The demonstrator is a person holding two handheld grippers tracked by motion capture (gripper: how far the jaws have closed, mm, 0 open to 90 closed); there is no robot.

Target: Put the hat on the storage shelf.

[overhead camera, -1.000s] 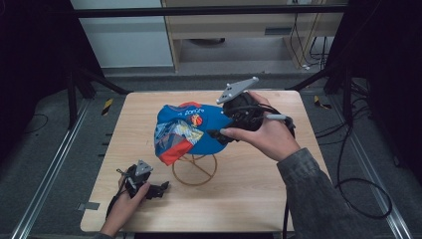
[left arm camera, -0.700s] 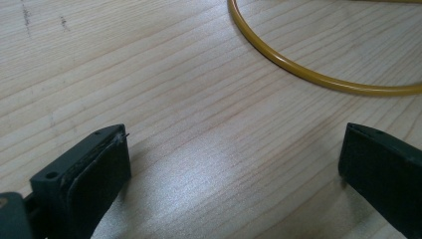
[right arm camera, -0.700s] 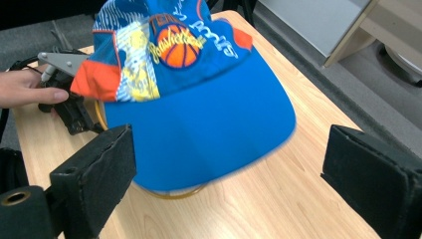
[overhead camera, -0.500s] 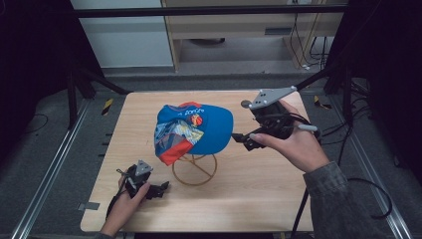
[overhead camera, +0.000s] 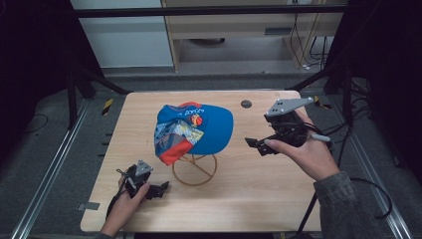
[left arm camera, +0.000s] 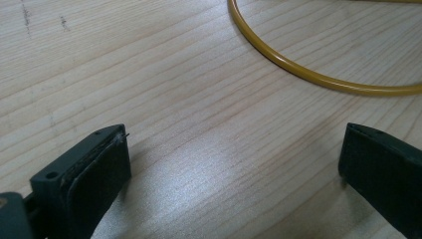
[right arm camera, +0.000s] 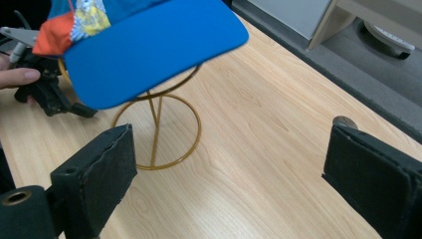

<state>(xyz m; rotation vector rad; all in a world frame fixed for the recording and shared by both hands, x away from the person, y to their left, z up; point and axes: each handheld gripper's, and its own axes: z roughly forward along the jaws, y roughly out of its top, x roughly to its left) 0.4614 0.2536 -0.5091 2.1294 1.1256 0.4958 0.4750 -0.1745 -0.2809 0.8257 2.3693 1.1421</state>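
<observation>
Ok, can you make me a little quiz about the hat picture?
1. True or false: the cap sits on the gold wire stand.
2. Which is nearer the cap's brim: A) the left tool, B) the right tool?
3. Fill in: both tools' jaws are ____.

Key: 1 true. 2 B; the right tool hangs above the table, just off the brim, while the left tool rests low by the stand's ring. 3 open; each has a wide gap with nothing in it.

A pale wooden table (overhead camera: 259, 199) stands on grey carpet (overhead camera: 45, 149); black frame bars (overhead camera: 209, 10) surround it; behind, a white cabinet (overhead camera: 124, 40) and wooden shelving (overhead camera: 239, 35) sit in dimness
</observation>
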